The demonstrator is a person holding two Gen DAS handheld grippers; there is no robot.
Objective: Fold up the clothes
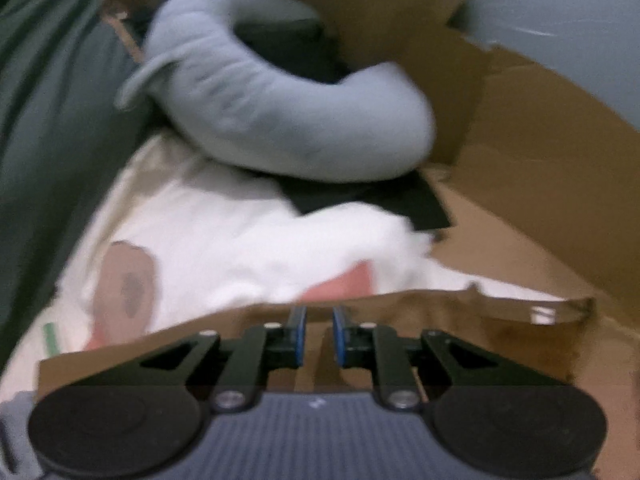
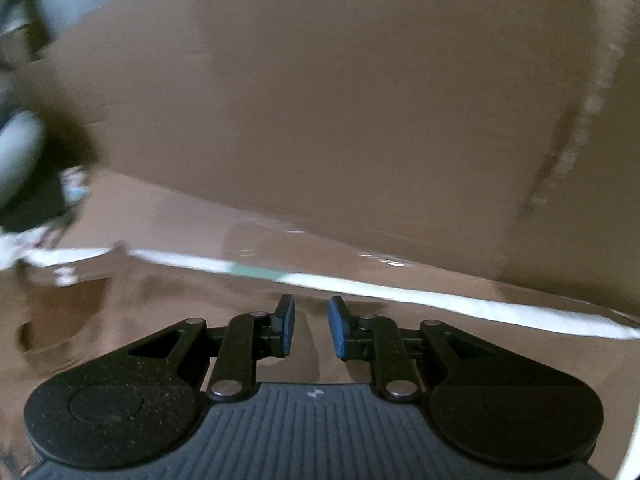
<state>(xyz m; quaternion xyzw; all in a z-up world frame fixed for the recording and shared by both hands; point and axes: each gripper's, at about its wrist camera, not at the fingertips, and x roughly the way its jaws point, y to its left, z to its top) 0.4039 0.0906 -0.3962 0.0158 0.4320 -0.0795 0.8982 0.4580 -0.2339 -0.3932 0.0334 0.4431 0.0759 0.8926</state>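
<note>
A white garment (image 1: 224, 248) with a brown and pink print lies crumpled in a cardboard box (image 1: 520, 140). Behind it rests a rolled light blue garment (image 1: 256, 120), with a black garment (image 1: 360, 200) partly under it. My left gripper (image 1: 319, 312) hovers at the box's near flap (image 1: 480, 328), jaws a small gap apart with nothing between them. My right gripper (image 2: 310, 304) is over bare cardboard, facing the box wall (image 2: 340, 100), also slightly open and empty. The black garment (image 2: 40, 200) and the blue garment (image 2: 16, 152) show at the far left. Both views are blurred.
Dark green fabric (image 1: 48, 120) fills the left side of the left wrist view. A white strip (image 2: 440, 300) runs across the cardboard ahead of the right gripper. The box walls rise close in front and to the right.
</note>
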